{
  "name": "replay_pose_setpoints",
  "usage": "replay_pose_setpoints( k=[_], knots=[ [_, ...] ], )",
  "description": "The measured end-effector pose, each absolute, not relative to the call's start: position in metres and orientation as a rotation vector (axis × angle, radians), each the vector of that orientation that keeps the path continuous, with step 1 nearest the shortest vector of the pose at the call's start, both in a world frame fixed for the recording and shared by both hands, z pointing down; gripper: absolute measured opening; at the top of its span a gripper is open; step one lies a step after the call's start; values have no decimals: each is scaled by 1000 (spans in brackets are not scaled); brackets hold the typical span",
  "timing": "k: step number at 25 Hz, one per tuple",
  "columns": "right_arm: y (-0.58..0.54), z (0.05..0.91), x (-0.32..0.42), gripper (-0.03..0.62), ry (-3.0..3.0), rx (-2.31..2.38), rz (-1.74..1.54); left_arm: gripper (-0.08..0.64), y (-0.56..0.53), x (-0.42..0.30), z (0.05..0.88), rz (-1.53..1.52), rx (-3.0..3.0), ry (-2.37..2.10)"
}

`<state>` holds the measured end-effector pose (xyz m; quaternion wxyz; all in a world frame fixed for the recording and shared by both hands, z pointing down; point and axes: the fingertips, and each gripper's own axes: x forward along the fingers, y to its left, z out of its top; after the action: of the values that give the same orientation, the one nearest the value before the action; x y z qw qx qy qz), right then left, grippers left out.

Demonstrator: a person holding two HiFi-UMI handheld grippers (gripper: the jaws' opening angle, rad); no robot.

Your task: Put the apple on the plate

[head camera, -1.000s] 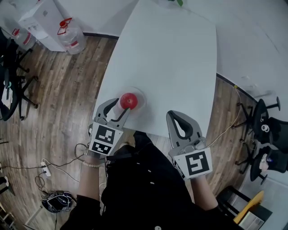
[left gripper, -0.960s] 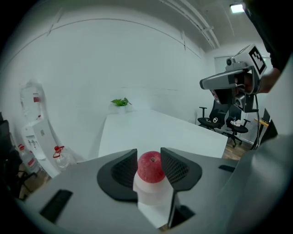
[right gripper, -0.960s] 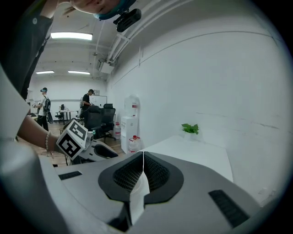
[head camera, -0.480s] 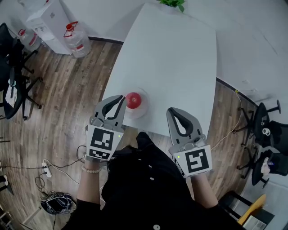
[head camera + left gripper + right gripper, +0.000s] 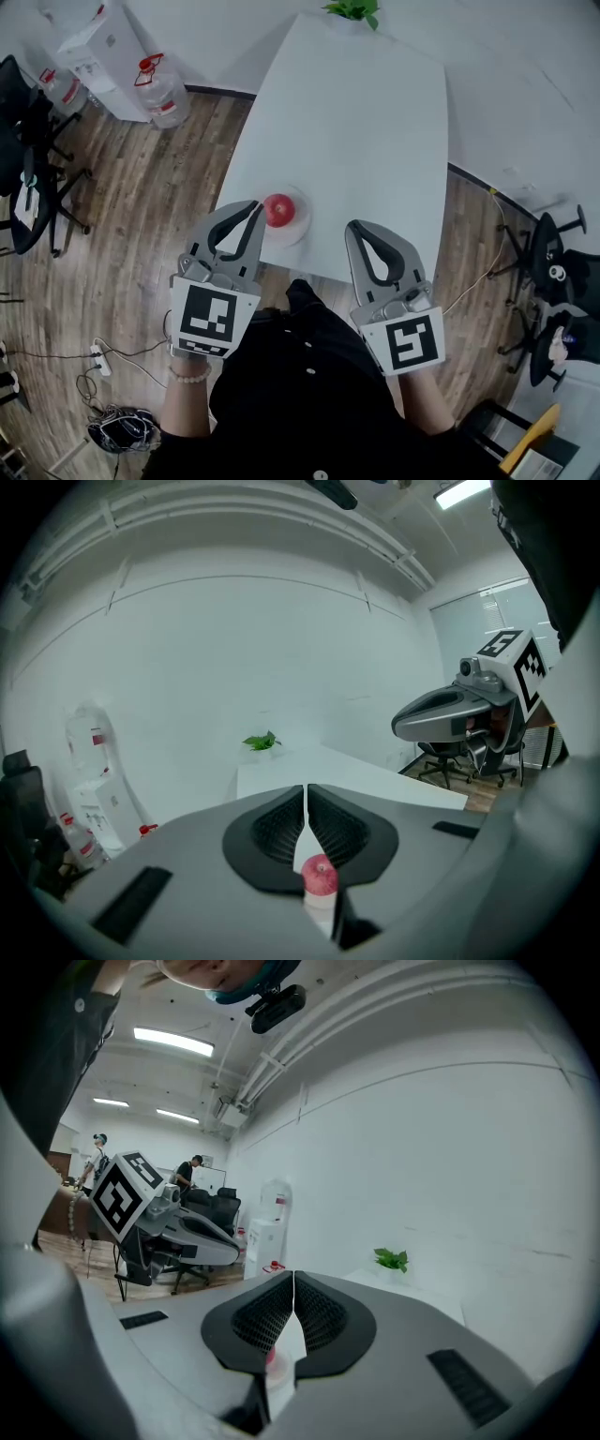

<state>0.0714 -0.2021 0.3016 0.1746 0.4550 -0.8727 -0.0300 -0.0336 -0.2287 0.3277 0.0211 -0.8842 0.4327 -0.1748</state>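
Plainly saw apple [image 5: 277, 210] resting on plate [image 5: 299, 228] at near counter [image 5: 366, 122] edge; found left hand-held gripper [image 5: 252, 209] and right hand-held gripper [image 5: 356, 229] pressed together, empty.

My left tool [image 5: 253, 208] has its jaws pressed together, nothing between them. My right tool [image 5: 361, 228] is also closed and empty. Both point forward, side by side.

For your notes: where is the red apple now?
Head view: the round red apple sits on the clear plate at the white table's near edge, right of the left gripper.
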Motion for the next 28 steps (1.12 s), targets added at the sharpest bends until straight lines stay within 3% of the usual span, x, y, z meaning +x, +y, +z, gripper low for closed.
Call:
replay_pose_setpoints(
  k=[28],
  knots=[
    [-202, 296, 70, 41, -2447, 1292, -149, 23, -217, -30, 327, -586, -2759, 1287]
  ],
)
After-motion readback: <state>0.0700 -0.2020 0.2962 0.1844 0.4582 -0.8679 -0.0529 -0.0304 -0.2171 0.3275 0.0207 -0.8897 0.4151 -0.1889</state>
